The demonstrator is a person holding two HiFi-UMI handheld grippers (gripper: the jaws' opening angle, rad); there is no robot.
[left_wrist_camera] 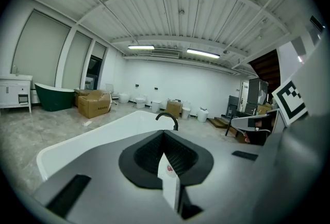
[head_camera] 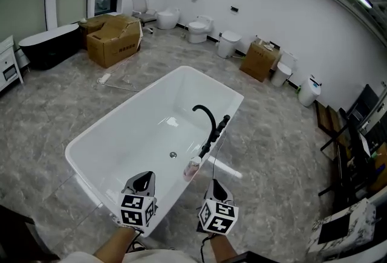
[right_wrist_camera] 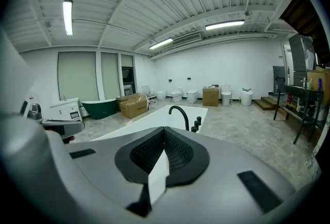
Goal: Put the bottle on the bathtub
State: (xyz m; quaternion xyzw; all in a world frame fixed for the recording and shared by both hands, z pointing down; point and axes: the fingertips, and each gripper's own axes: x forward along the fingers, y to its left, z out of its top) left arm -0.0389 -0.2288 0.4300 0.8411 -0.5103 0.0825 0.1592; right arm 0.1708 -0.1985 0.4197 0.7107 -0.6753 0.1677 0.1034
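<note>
The left gripper (left_wrist_camera: 164, 133) has its jaws pressed together with nothing between them, and the right gripper (right_wrist_camera: 165, 130) shows the same: black ribbed pads meeting along one line, empty. In the head view both are held low at the near end of the white bathtub (head_camera: 211, 81), the left gripper (head_camera: 143, 182) over the tub's near corner, the right gripper (head_camera: 216, 188) just outside its right rim.

The bottle (head_camera: 192, 167), small and pinkish, stands upright on the right rim, slightly ahead of the two grippers and between them, touched by neither. Just beyond it on the same rim rises a black curved faucet (head_camera: 208, 120). A round drain (head_camera: 173, 154) sits in the tub floor.

Farther off on the grey stone floor (head_camera: 272, 135) are a cardboard box (head_camera: 113, 40), a dark bathtub (head_camera: 49, 45) and toilets (head_camera: 198, 29) along the white wall.
</note>
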